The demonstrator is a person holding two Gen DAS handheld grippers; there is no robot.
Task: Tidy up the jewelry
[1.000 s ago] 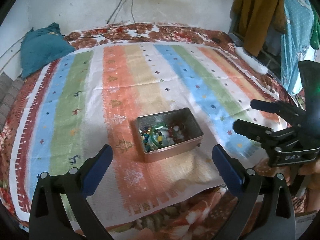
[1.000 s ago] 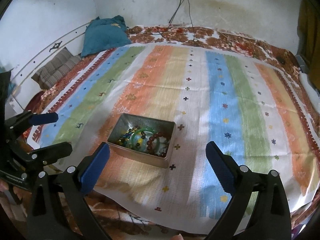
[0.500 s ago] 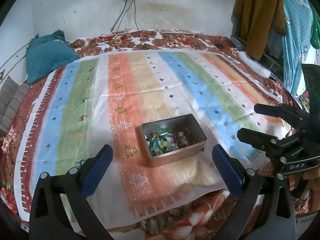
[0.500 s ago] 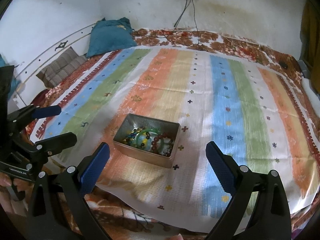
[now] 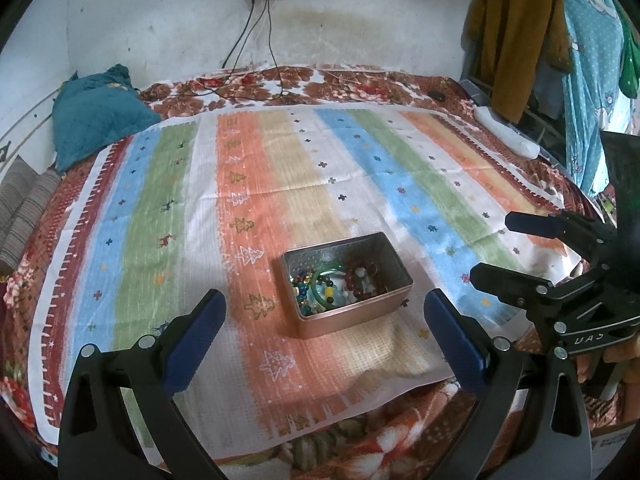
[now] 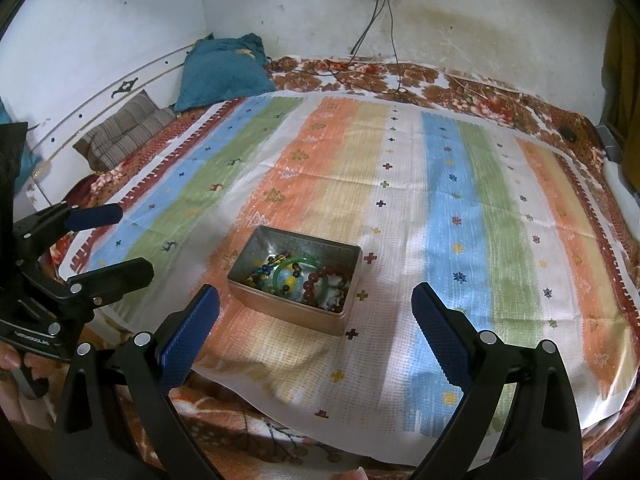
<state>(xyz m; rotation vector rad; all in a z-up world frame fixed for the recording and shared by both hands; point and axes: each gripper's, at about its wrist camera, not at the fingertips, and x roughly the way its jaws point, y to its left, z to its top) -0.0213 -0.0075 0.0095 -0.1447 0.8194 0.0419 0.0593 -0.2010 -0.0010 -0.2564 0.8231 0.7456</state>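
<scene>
Left gripper [image 5: 325,322] spread wide, holding nothing, hanging above the near edge of the striped cloth [image 5: 248,184]. Right gripper [image 6: 316,322] likewise spread, empty, touching nothing. Tin [image 5: 346,289] sitting on the cloth near its front edge, between both pairs of fingers, filled with a green bangle [image 6: 294,274], a dark red bead bracelet [image 6: 320,286] and mixed beads [image 5: 302,286]. Hanging clothes [image 5: 516,36] seen only from the left wrist; striped pillow [image 6: 124,132] seen clearly only from the right. Wide bare cloth beyond the tin.
</scene>
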